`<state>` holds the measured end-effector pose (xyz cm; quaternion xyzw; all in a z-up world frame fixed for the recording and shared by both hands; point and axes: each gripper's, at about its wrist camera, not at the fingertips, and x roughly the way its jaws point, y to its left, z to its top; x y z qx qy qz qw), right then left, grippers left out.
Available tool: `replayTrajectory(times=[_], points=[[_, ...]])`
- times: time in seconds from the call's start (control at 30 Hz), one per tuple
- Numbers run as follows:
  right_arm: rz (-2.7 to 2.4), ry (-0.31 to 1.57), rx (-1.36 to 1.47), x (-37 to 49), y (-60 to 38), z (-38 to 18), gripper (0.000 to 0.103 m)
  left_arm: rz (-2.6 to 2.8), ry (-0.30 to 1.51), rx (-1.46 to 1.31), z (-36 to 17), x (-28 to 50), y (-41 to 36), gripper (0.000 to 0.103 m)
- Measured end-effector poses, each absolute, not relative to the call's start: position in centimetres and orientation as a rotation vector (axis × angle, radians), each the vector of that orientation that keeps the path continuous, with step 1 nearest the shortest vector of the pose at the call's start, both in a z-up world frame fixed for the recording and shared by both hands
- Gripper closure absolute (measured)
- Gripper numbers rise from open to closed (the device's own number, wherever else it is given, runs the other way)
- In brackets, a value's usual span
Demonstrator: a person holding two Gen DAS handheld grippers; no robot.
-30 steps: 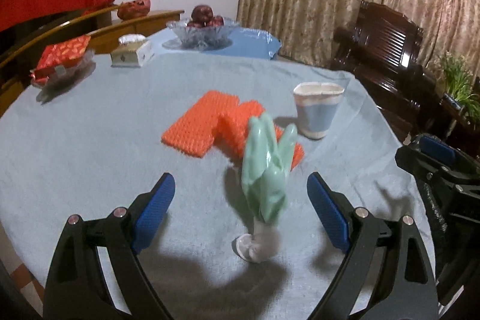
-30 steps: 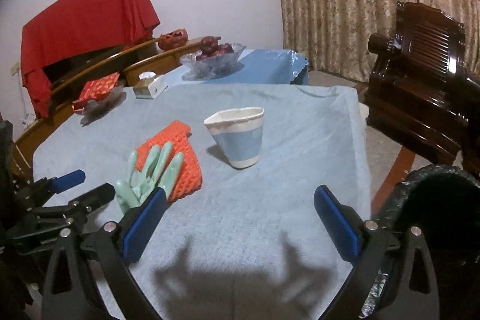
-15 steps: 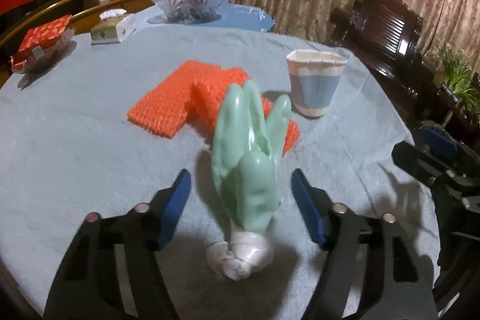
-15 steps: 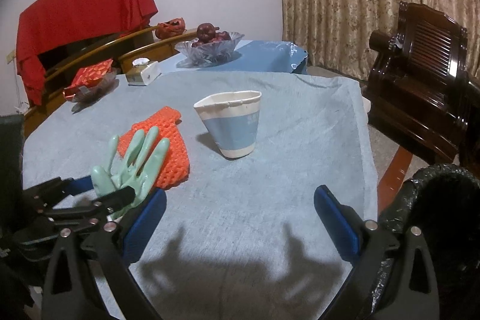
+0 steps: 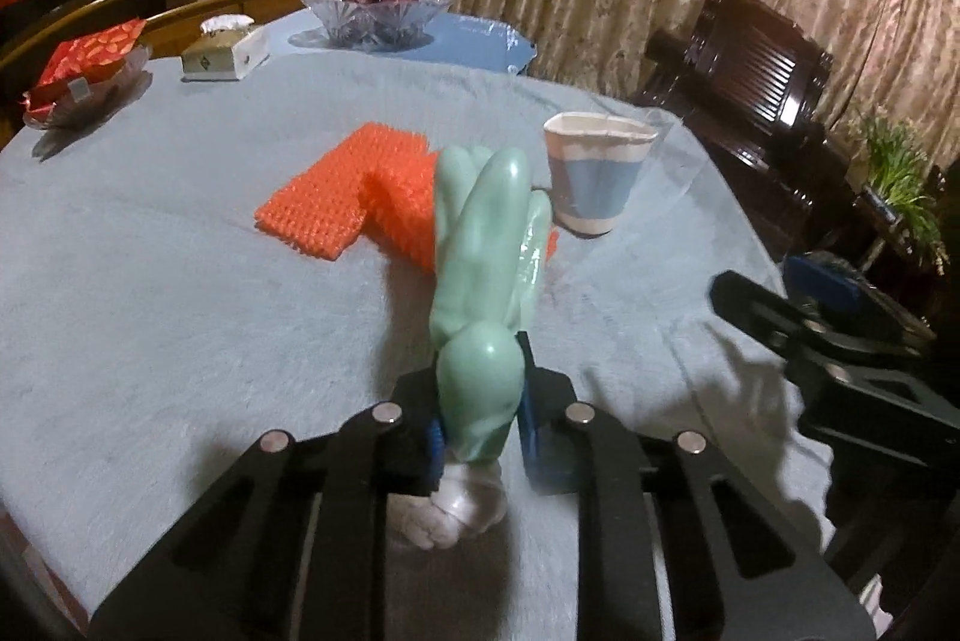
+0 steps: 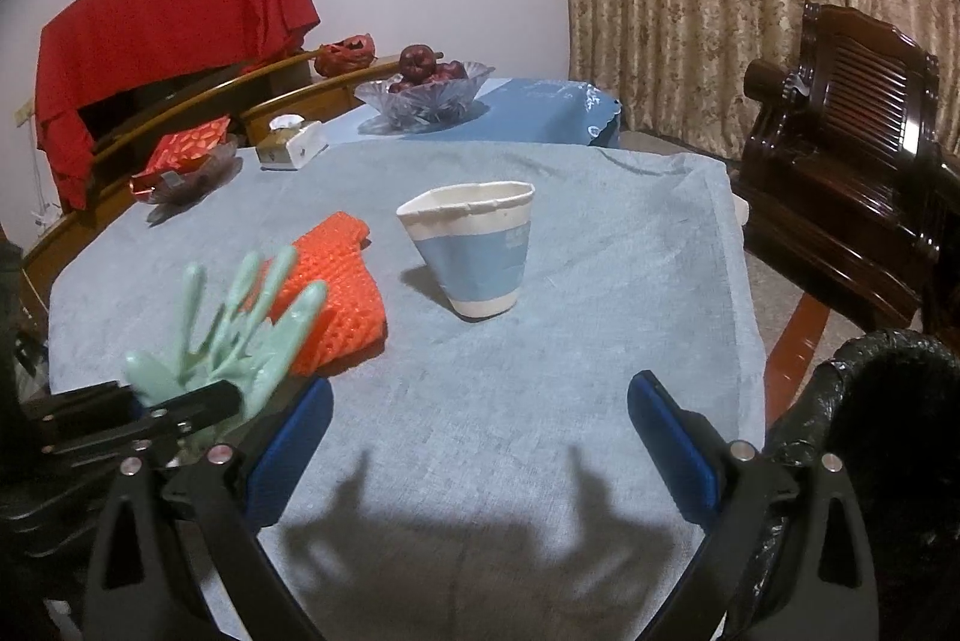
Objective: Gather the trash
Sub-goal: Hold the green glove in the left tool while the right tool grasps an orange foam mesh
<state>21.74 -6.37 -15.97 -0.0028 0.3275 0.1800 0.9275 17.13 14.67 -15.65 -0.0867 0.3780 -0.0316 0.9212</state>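
A pale green rubber glove (image 5: 486,251) lies on the grey-blue tablecloth (image 5: 150,293) with its fingers pointing away and a white knotted cuff (image 5: 462,509) at the near end. My left gripper (image 5: 480,425) is closing on the glove's wrist, and both blue pads press against it. In the right wrist view the glove (image 6: 240,341) sticks up out of the left gripper (image 6: 180,401) at the lower left. An orange spiky mat (image 6: 342,299) lies just behind the glove. A dented blue-and-white paper cup (image 6: 474,251) stands to its right. My right gripper (image 6: 474,437) hangs open over bare cloth.
A black trash bag (image 6: 888,401) gapes at the table's right edge. At the far side stand a glass fruit bowl (image 6: 420,95), a tissue box (image 6: 294,146) and a dish with a red packet (image 6: 186,161). A dark wooden chair (image 6: 840,149) is on the right.
The left gripper's jaws have gone from wide apart to pressed on the glove's wrist, and the gripper moved in over the glove. The right gripper stayed open and barely moved.
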Motion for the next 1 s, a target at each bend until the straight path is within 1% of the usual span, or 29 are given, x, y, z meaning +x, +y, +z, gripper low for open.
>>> replayTrajectory(times=[0.17, 0.37, 0.5, 0.7, 1.0], points=[[0.391, 0.671, 0.000, 21.8, -5.3, -15.9, 0.006, -0.044, 0.734, -0.193, -14.2, 15.9, 15.8, 0.086], [0.431, 0.669, -0.003, 22.4, -2.6, -15.9, 0.006, 0.030, 0.707, -0.182, -13.6, 16.3, 18.1, 0.086], [0.451, 0.667, -0.005, 22.9, -0.9, -16.0, 0.006, 0.086, 0.696, -0.145, -13.8, 17.0, 19.7, 0.086], [0.478, 0.687, -0.023, 23.9, 1.9, -17.0, 0.006, 0.134, 0.707, -0.170, -14.6, 17.5, 22.5, 0.086], [0.481, 0.738, -0.059, 26.2, 5.0, -18.5, 0.007, 0.150, 0.708, -0.183, -15.0, 17.3, 24.2, 0.086]])
